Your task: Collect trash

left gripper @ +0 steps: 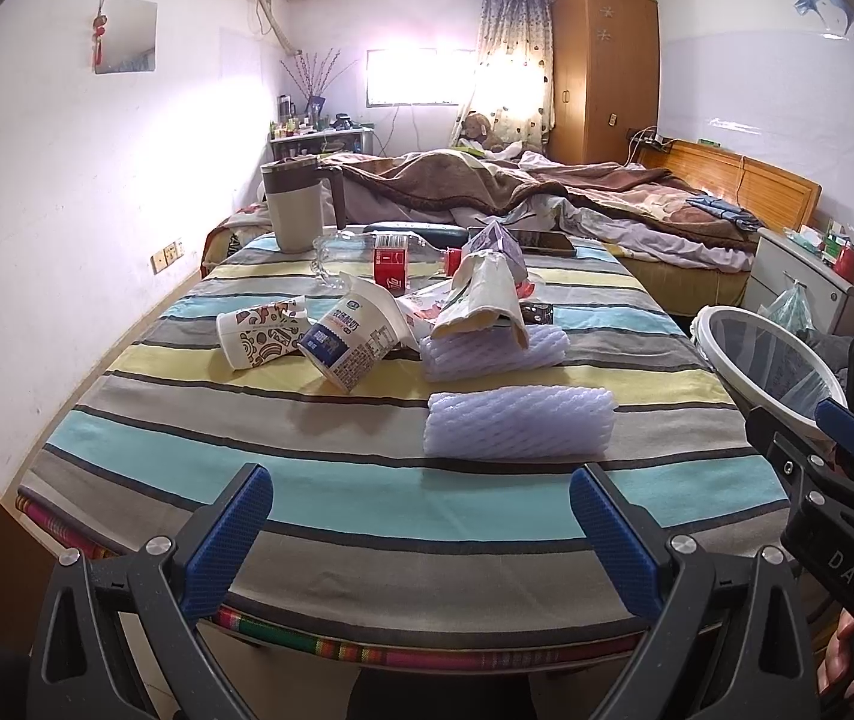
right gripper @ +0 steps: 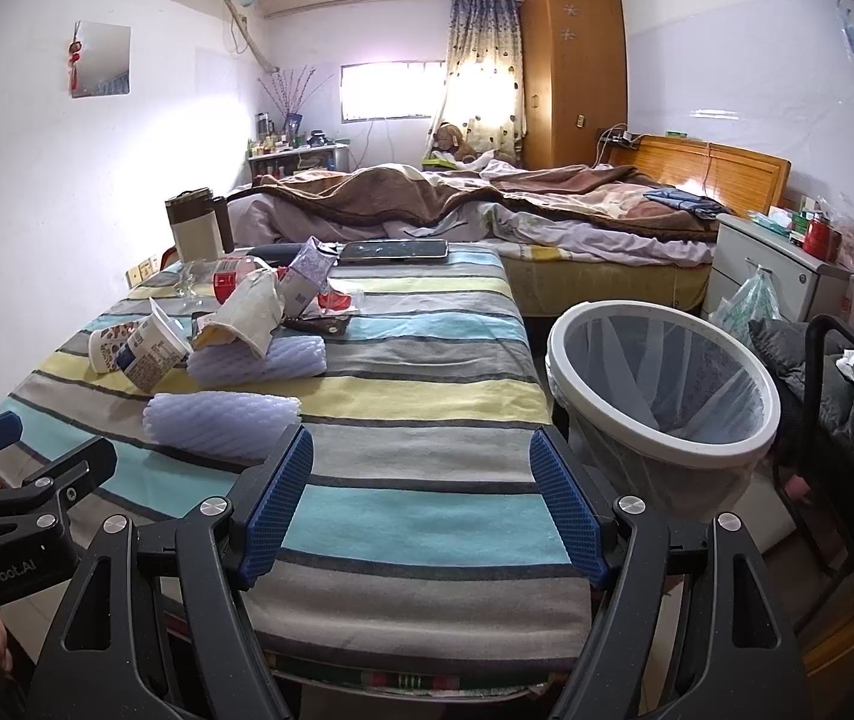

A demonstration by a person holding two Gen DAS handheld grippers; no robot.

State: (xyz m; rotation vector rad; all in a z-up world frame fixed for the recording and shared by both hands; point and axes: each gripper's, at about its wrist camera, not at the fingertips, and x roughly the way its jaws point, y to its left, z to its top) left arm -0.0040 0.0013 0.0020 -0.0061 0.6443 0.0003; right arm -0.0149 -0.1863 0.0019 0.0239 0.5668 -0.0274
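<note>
Trash lies on the striped tablecloth [left gripper: 367,510]: two white foam fruit nets [left gripper: 520,423] [left gripper: 496,348], a yogurt tub [left gripper: 352,339] on its side, a patterned paper cup [left gripper: 259,333], a crumpled paper bag [left gripper: 481,297], a clear cola bottle [left gripper: 385,258] and a purple carton [left gripper: 496,246]. A white-rimmed bin [right gripper: 661,384] with a clear liner stands right of the table. My left gripper [left gripper: 421,510] is open and empty at the table's front edge, just short of the near foam net. My right gripper [right gripper: 421,492] is open and empty over the front right of the table, beside the bin.
A beige kettle [left gripper: 295,207] and a phone [right gripper: 394,251] sit at the table's far end. An unmade bed [right gripper: 487,204] lies behind. A white nightstand [right gripper: 781,267] and a dark chair with clothes [right gripper: 853,396] stand right of the bin.
</note>
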